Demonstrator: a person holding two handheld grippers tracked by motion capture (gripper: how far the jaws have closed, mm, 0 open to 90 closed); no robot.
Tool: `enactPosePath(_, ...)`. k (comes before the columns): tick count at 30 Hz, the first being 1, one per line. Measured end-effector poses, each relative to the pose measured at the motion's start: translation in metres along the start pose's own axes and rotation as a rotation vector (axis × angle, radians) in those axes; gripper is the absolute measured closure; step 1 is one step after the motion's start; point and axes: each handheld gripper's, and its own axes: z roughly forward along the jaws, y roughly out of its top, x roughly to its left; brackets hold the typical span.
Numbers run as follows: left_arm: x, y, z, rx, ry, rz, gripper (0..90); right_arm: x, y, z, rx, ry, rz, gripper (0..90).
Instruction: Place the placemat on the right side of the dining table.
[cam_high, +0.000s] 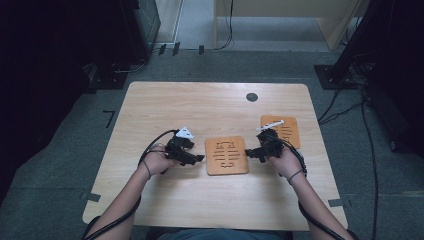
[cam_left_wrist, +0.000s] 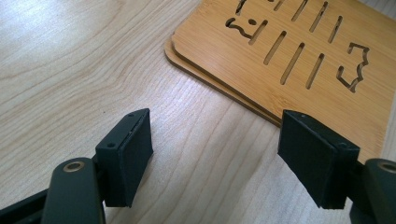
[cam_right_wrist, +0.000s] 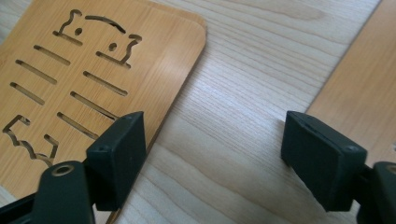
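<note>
Wooden table (cam_high: 165, 100) bears two stacked boards (cam_left_wrist: 299, 51), lower mostly hidden; both grippers' jaws apart, empty.

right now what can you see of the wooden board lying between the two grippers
The wooden board is a flat, orange-brown, bamboo-looking square with rounded corners, cut through with a row of slots and animal-like outlines at either end. The left gripper view shows a second layer's edge peeking out beneath it, so it seems to be two stacked boards. It lies flat on the pale wooden table, near the front middle. The left gripper and right gripper flank it with open jaws, neither gripping it.
</note>
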Motion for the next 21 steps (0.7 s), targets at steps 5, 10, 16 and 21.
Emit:
enactPosePath(5, -0.0007, -0.0001, 0.0009, -0.006, 0.002, -0.001, 23.8, 0.0048, -0.0019, 0.0031, -0.008, -0.018, -0.069, 17.5)
enactPosePath(10, -0.0003, -0.0004, 0.0009, -0.008, 0.000, 0.002, 23.8, 0.0046, -0.0020, 0.0032, -0.009, -0.015, -0.066, 16.9)
enactPosePath(16, -0.0003, -0.0006, 0.0009, -0.009, 0.000, 0.005, 23.7, 0.0053, -0.0021, 0.0036, -0.009, -0.017, -0.073, 16.8)
enactPosePath(21, 0.0000, -0.0009, 0.0009, -0.009, -0.002, 0.009, 23.2, 0.0054, -0.0021, 0.0036, -0.009, -0.019, -0.071, 16.8)
